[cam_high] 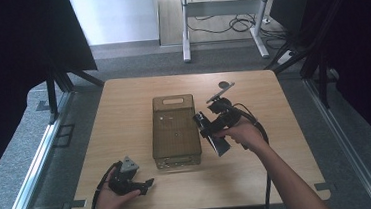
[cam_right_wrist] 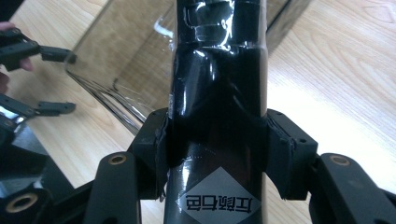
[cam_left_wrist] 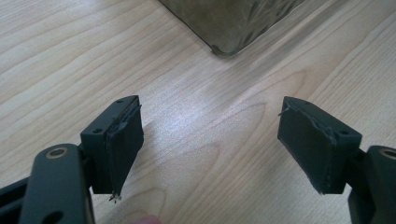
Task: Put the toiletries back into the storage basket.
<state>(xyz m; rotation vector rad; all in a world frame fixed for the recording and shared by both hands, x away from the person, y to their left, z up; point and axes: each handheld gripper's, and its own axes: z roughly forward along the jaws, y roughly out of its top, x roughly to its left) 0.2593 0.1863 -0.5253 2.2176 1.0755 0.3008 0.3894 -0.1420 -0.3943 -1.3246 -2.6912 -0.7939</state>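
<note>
Right gripper (cam_right_wrist: 215, 144): clamped on our black packet (cam_right_wrist: 217, 107).
Left gripper (cam_left_wrist: 210, 149): wide, empty.
Technique: we keep the packet level over the clear bin (cam_high: 174, 130).

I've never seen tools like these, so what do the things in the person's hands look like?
Both are black. The left gripper has two fingers with flat dark pads and a grey three-cornered plate on top. The right gripper has the same plate, and a black cable trails from it. The forearms are bare.
</note>
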